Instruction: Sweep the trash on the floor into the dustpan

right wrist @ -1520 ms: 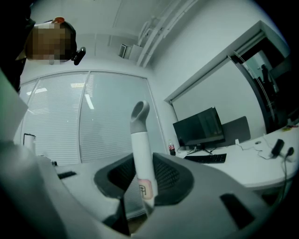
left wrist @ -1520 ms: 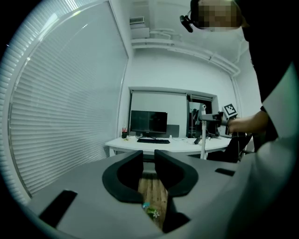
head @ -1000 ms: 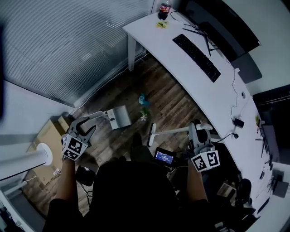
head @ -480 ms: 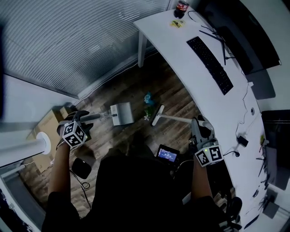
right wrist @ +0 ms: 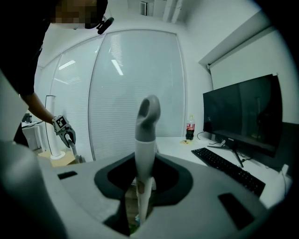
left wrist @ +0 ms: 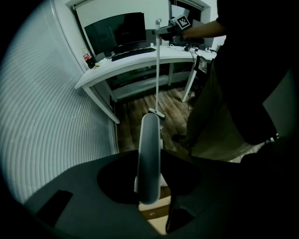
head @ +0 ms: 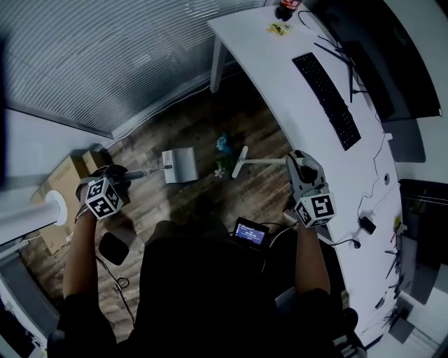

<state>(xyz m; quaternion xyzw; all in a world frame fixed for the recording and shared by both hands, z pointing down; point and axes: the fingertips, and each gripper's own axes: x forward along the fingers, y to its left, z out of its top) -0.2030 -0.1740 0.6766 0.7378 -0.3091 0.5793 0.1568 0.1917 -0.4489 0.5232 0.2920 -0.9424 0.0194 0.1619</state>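
A white dustpan (head: 180,166) stands on the wood floor, and its long grey handle (head: 136,173) runs left to my left gripper (head: 117,180). The handle (left wrist: 150,154) sits between that gripper's (left wrist: 152,205) closing jaws, with a slit of light beside it. My right gripper (head: 302,164) is shut on the white broom handle (right wrist: 142,158). The broom head (head: 240,161) rests on the floor just right of the trash: a blue bit (head: 222,143) and a green and white bit (head: 222,168). Broom head and dustpan flank the trash.
A curved white desk (head: 280,84) with a keyboard (head: 330,98), a monitor and a cola bottle (head: 288,10) runs along the right. Window blinds (head: 105,49) line the left. A cardboard box (head: 59,189) and a white post (head: 28,220) stand behind my left gripper.
My left gripper has slid lower along the dustpan handle and tipped downward. The right gripper has swung across with the broom, whose head now lies nearer the trash.
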